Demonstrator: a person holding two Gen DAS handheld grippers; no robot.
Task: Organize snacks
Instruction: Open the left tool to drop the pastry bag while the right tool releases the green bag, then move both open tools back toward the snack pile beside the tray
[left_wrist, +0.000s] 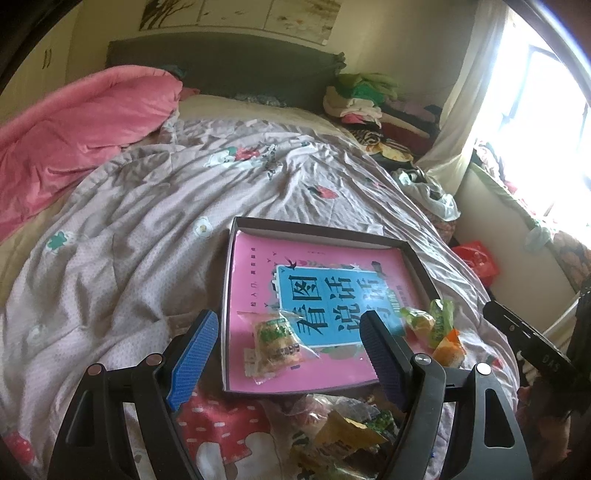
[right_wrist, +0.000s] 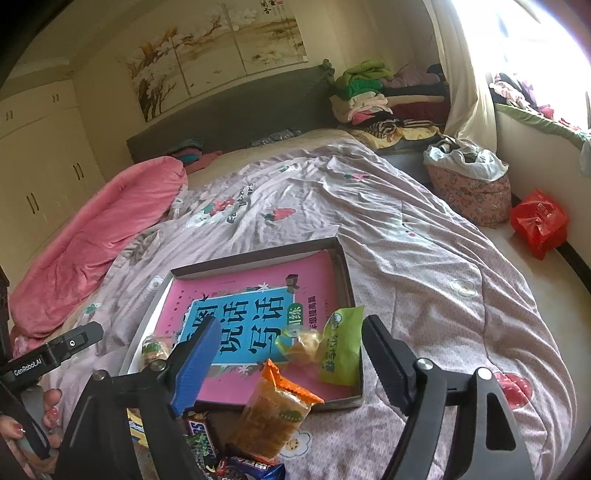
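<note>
**Snacks going into the tray, both tools empty**

While both of my tools hang over the bed (left_wrist: 147, 206), neither one has hold of anything. My left tool (left_wrist: 288, 332) stands wide, its blue pads clear of the clear-wrapped cracker pack (left_wrist: 275, 341) that lies in the tray (left_wrist: 317, 230) on top of the pink book (left_wrist: 317, 266). My right tool (right_wrist: 290, 345) is spread apart too, with nothing pressed between its fingers; the orange biscuit pack (right_wrist: 275, 413) leans across the tray's near rim just below it, half in and half out. A green packet (right_wrist: 341, 345) and a small yellow sweet (right_wrist: 304, 343) already sit inside the tray's right corner.

More snacks wait in a loose pile (right_wrist: 207, 443) on the quilt just in front of the tray, chocolate bars among them. As I judge it, the next good move is to settle that orange pack fully inside, or to go back to the pile. I would come down over one wrapper only, close on its middle rather than a crinkly end, and lift it clear of the rim before releasing, so nothing slides off onto the soft quilt.
</note>
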